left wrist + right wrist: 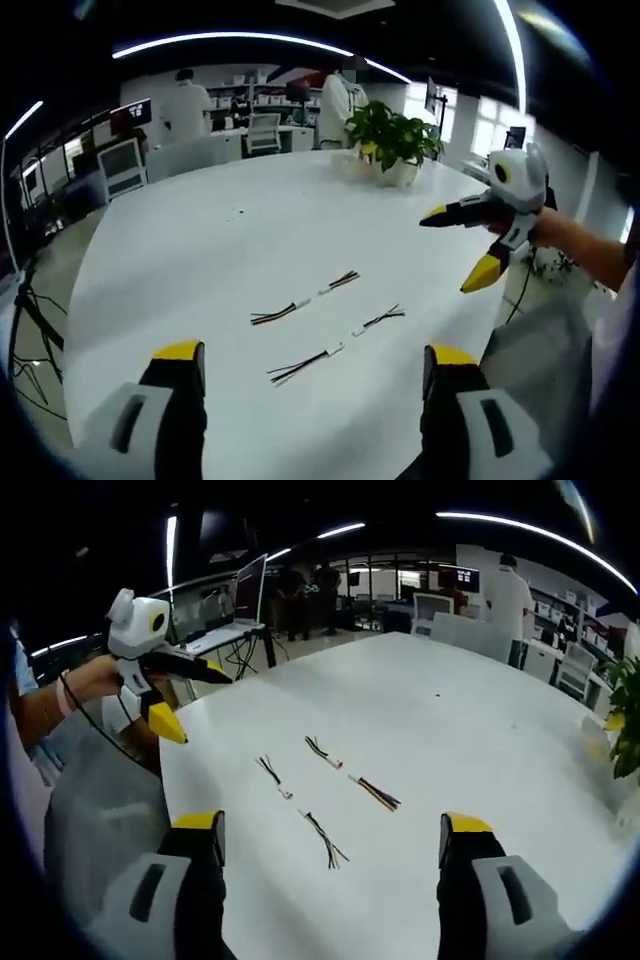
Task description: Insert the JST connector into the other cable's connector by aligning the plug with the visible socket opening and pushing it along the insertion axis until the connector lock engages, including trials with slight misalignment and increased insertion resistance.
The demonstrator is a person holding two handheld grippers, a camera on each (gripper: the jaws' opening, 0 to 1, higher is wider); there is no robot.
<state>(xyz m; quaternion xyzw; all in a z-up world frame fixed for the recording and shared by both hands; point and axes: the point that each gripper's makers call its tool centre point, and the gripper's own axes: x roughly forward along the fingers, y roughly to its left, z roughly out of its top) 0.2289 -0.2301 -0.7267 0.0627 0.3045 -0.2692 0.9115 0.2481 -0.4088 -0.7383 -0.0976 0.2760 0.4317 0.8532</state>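
White table (200, 250): 4 short cables (300, 304) at centre. Potted plant (395, 140) at 1 o'clock. Left gripper (315, 365) and right gripper (330, 835): jaws apart, holding nothing.

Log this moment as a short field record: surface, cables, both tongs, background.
surface: white table
cables: four short cable pieces lying apart in two pairs, unmated; far pair, near pair
left tongs: open, empty, above the table short of the cables
right tongs: open, empty, also short of the cables
plug state: not inserted, nothing gripped
background: potted plant at the table's far edge, people standing by desks
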